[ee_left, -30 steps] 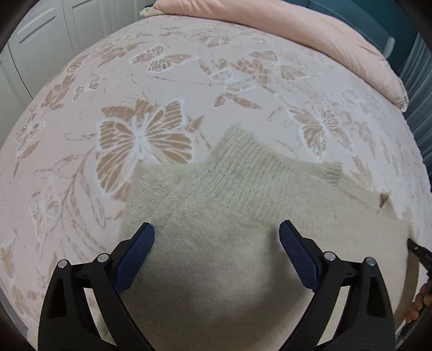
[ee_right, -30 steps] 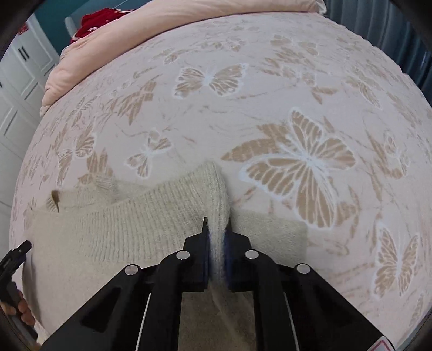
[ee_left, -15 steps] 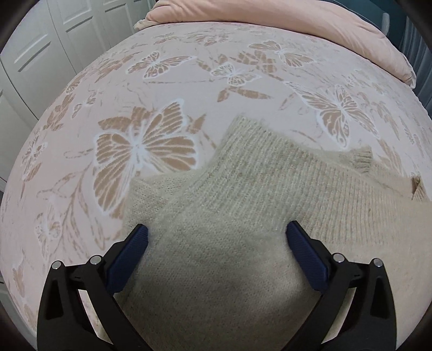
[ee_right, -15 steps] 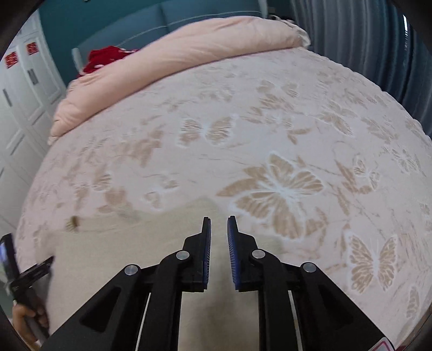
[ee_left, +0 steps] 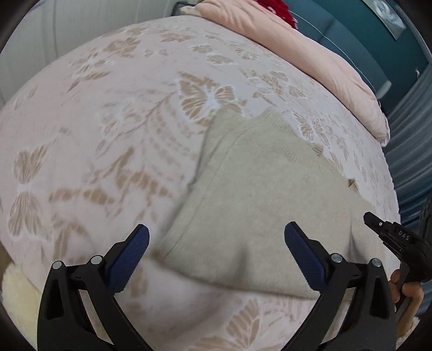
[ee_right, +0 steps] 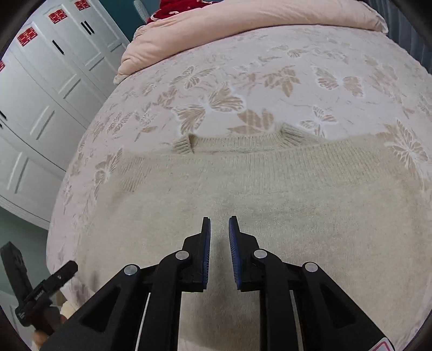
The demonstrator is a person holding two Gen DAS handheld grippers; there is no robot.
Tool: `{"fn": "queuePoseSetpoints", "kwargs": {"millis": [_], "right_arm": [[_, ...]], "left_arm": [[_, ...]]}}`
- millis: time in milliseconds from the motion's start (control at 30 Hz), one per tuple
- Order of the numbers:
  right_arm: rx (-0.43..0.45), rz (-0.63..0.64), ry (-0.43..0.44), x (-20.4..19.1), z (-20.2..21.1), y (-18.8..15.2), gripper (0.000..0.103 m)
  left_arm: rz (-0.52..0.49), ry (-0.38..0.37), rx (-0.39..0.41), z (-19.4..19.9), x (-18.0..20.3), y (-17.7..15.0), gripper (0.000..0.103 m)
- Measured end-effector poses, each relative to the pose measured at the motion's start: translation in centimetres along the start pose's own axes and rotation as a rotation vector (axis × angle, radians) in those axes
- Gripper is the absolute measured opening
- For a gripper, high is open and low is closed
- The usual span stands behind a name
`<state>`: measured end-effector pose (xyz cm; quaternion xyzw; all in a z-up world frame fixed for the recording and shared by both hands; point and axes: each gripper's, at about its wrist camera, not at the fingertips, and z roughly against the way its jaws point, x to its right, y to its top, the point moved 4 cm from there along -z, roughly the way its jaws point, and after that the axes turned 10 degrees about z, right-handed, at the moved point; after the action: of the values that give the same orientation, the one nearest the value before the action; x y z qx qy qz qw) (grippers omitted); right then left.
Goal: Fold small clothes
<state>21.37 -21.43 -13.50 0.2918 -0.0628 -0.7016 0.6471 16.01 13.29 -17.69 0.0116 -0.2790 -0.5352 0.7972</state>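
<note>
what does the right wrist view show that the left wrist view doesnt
Only the right wrist view shows the sweater's ribbed neckline and the white wardrobe doors with red stickers. Only the left wrist view shows a fluffy cream item at the bed's lower left edge. Both show the beige sweater lying on the butterfly bedspread, the pink duvet, and both tools: left tool wide open, right tool slightly open, holding nothing.

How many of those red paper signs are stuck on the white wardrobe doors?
4 show in the right wrist view: one at the top edge, one, one and part of one at the left edge. More may lie outside the picture.
</note>
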Motion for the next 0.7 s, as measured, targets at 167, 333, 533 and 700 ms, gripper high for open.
{"fn": "queuePoseSetpoints", "kwargs": {"millis": [167,333,533,700], "right_arm": [[-0.059,0.031,-0.028,-2.1,-2.6,-0.4,0.017],[-0.129,0.03,-0.046,-2.1,-6.2,-1.6,0.018],[-0.121,0.019,-0.026,-1.7,-6.3,-1.8,0.018],[-0.094,0.037,-0.032,-1.8,-6.5,-1.9,0.018]], "left_arm": [[0.183,-0.043,-0.089,-1.7,-2.4,-2.3,0.098],[0.231,-0.154,-0.108,-3.8,0.4,-1.0,0.098],[0.274,-0.283,-0.059,-2.9,2.1,2.1,0.028],[0.068,-0.386,0.054,3.3,9.1,2.9,0.024]]}}
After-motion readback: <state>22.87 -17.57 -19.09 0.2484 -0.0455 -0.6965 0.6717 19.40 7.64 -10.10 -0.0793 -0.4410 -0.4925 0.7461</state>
